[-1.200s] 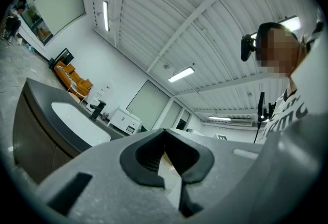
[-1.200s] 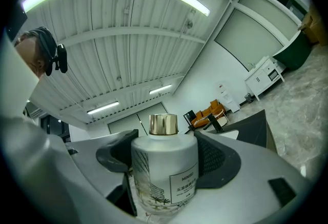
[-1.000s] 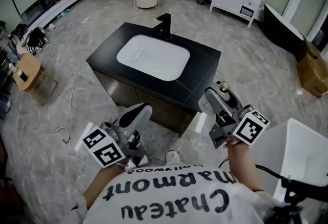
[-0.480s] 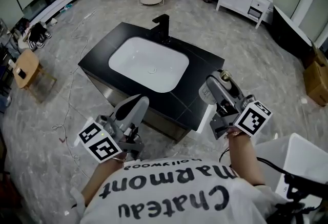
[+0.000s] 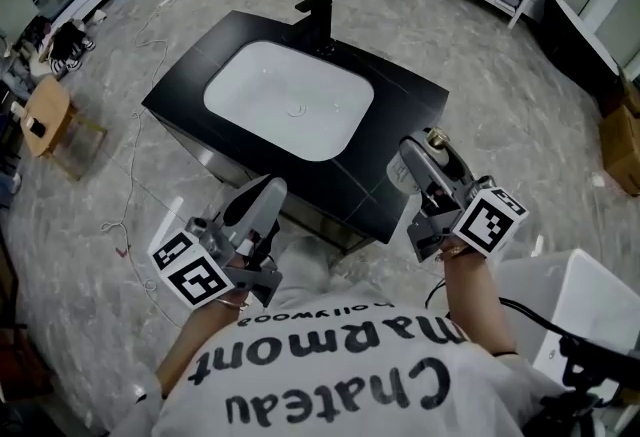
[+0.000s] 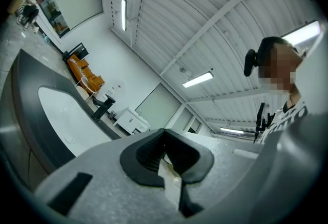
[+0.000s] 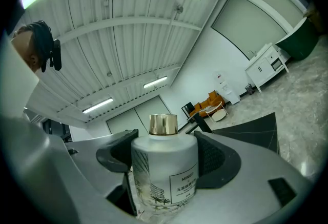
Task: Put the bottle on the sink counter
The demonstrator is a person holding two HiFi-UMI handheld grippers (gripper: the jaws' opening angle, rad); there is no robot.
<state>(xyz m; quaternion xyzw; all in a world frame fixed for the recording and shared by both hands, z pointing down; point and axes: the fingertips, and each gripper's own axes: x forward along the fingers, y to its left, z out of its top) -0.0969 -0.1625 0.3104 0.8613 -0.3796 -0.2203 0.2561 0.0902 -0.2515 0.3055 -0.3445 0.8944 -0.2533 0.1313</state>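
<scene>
Ahead of the person stands the black counter (image 5: 400, 115), with a white basin (image 5: 290, 100) sunk in its middle. Just short of the counter's near edge, over the floor, the left gripper (image 5: 262, 200) has its jaws pressed together with nothing between them. By the counter's near right corner, the right gripper (image 5: 428, 165) clamps a frosted white bottle (image 7: 164, 166) with a gold cap. The bottle sits upright between the pads, not yet on the counter.

Open counter (image 5: 405, 125) strip R of basin (image 5: 290, 100); faucet (image 5: 318, 20) at rear
</scene>
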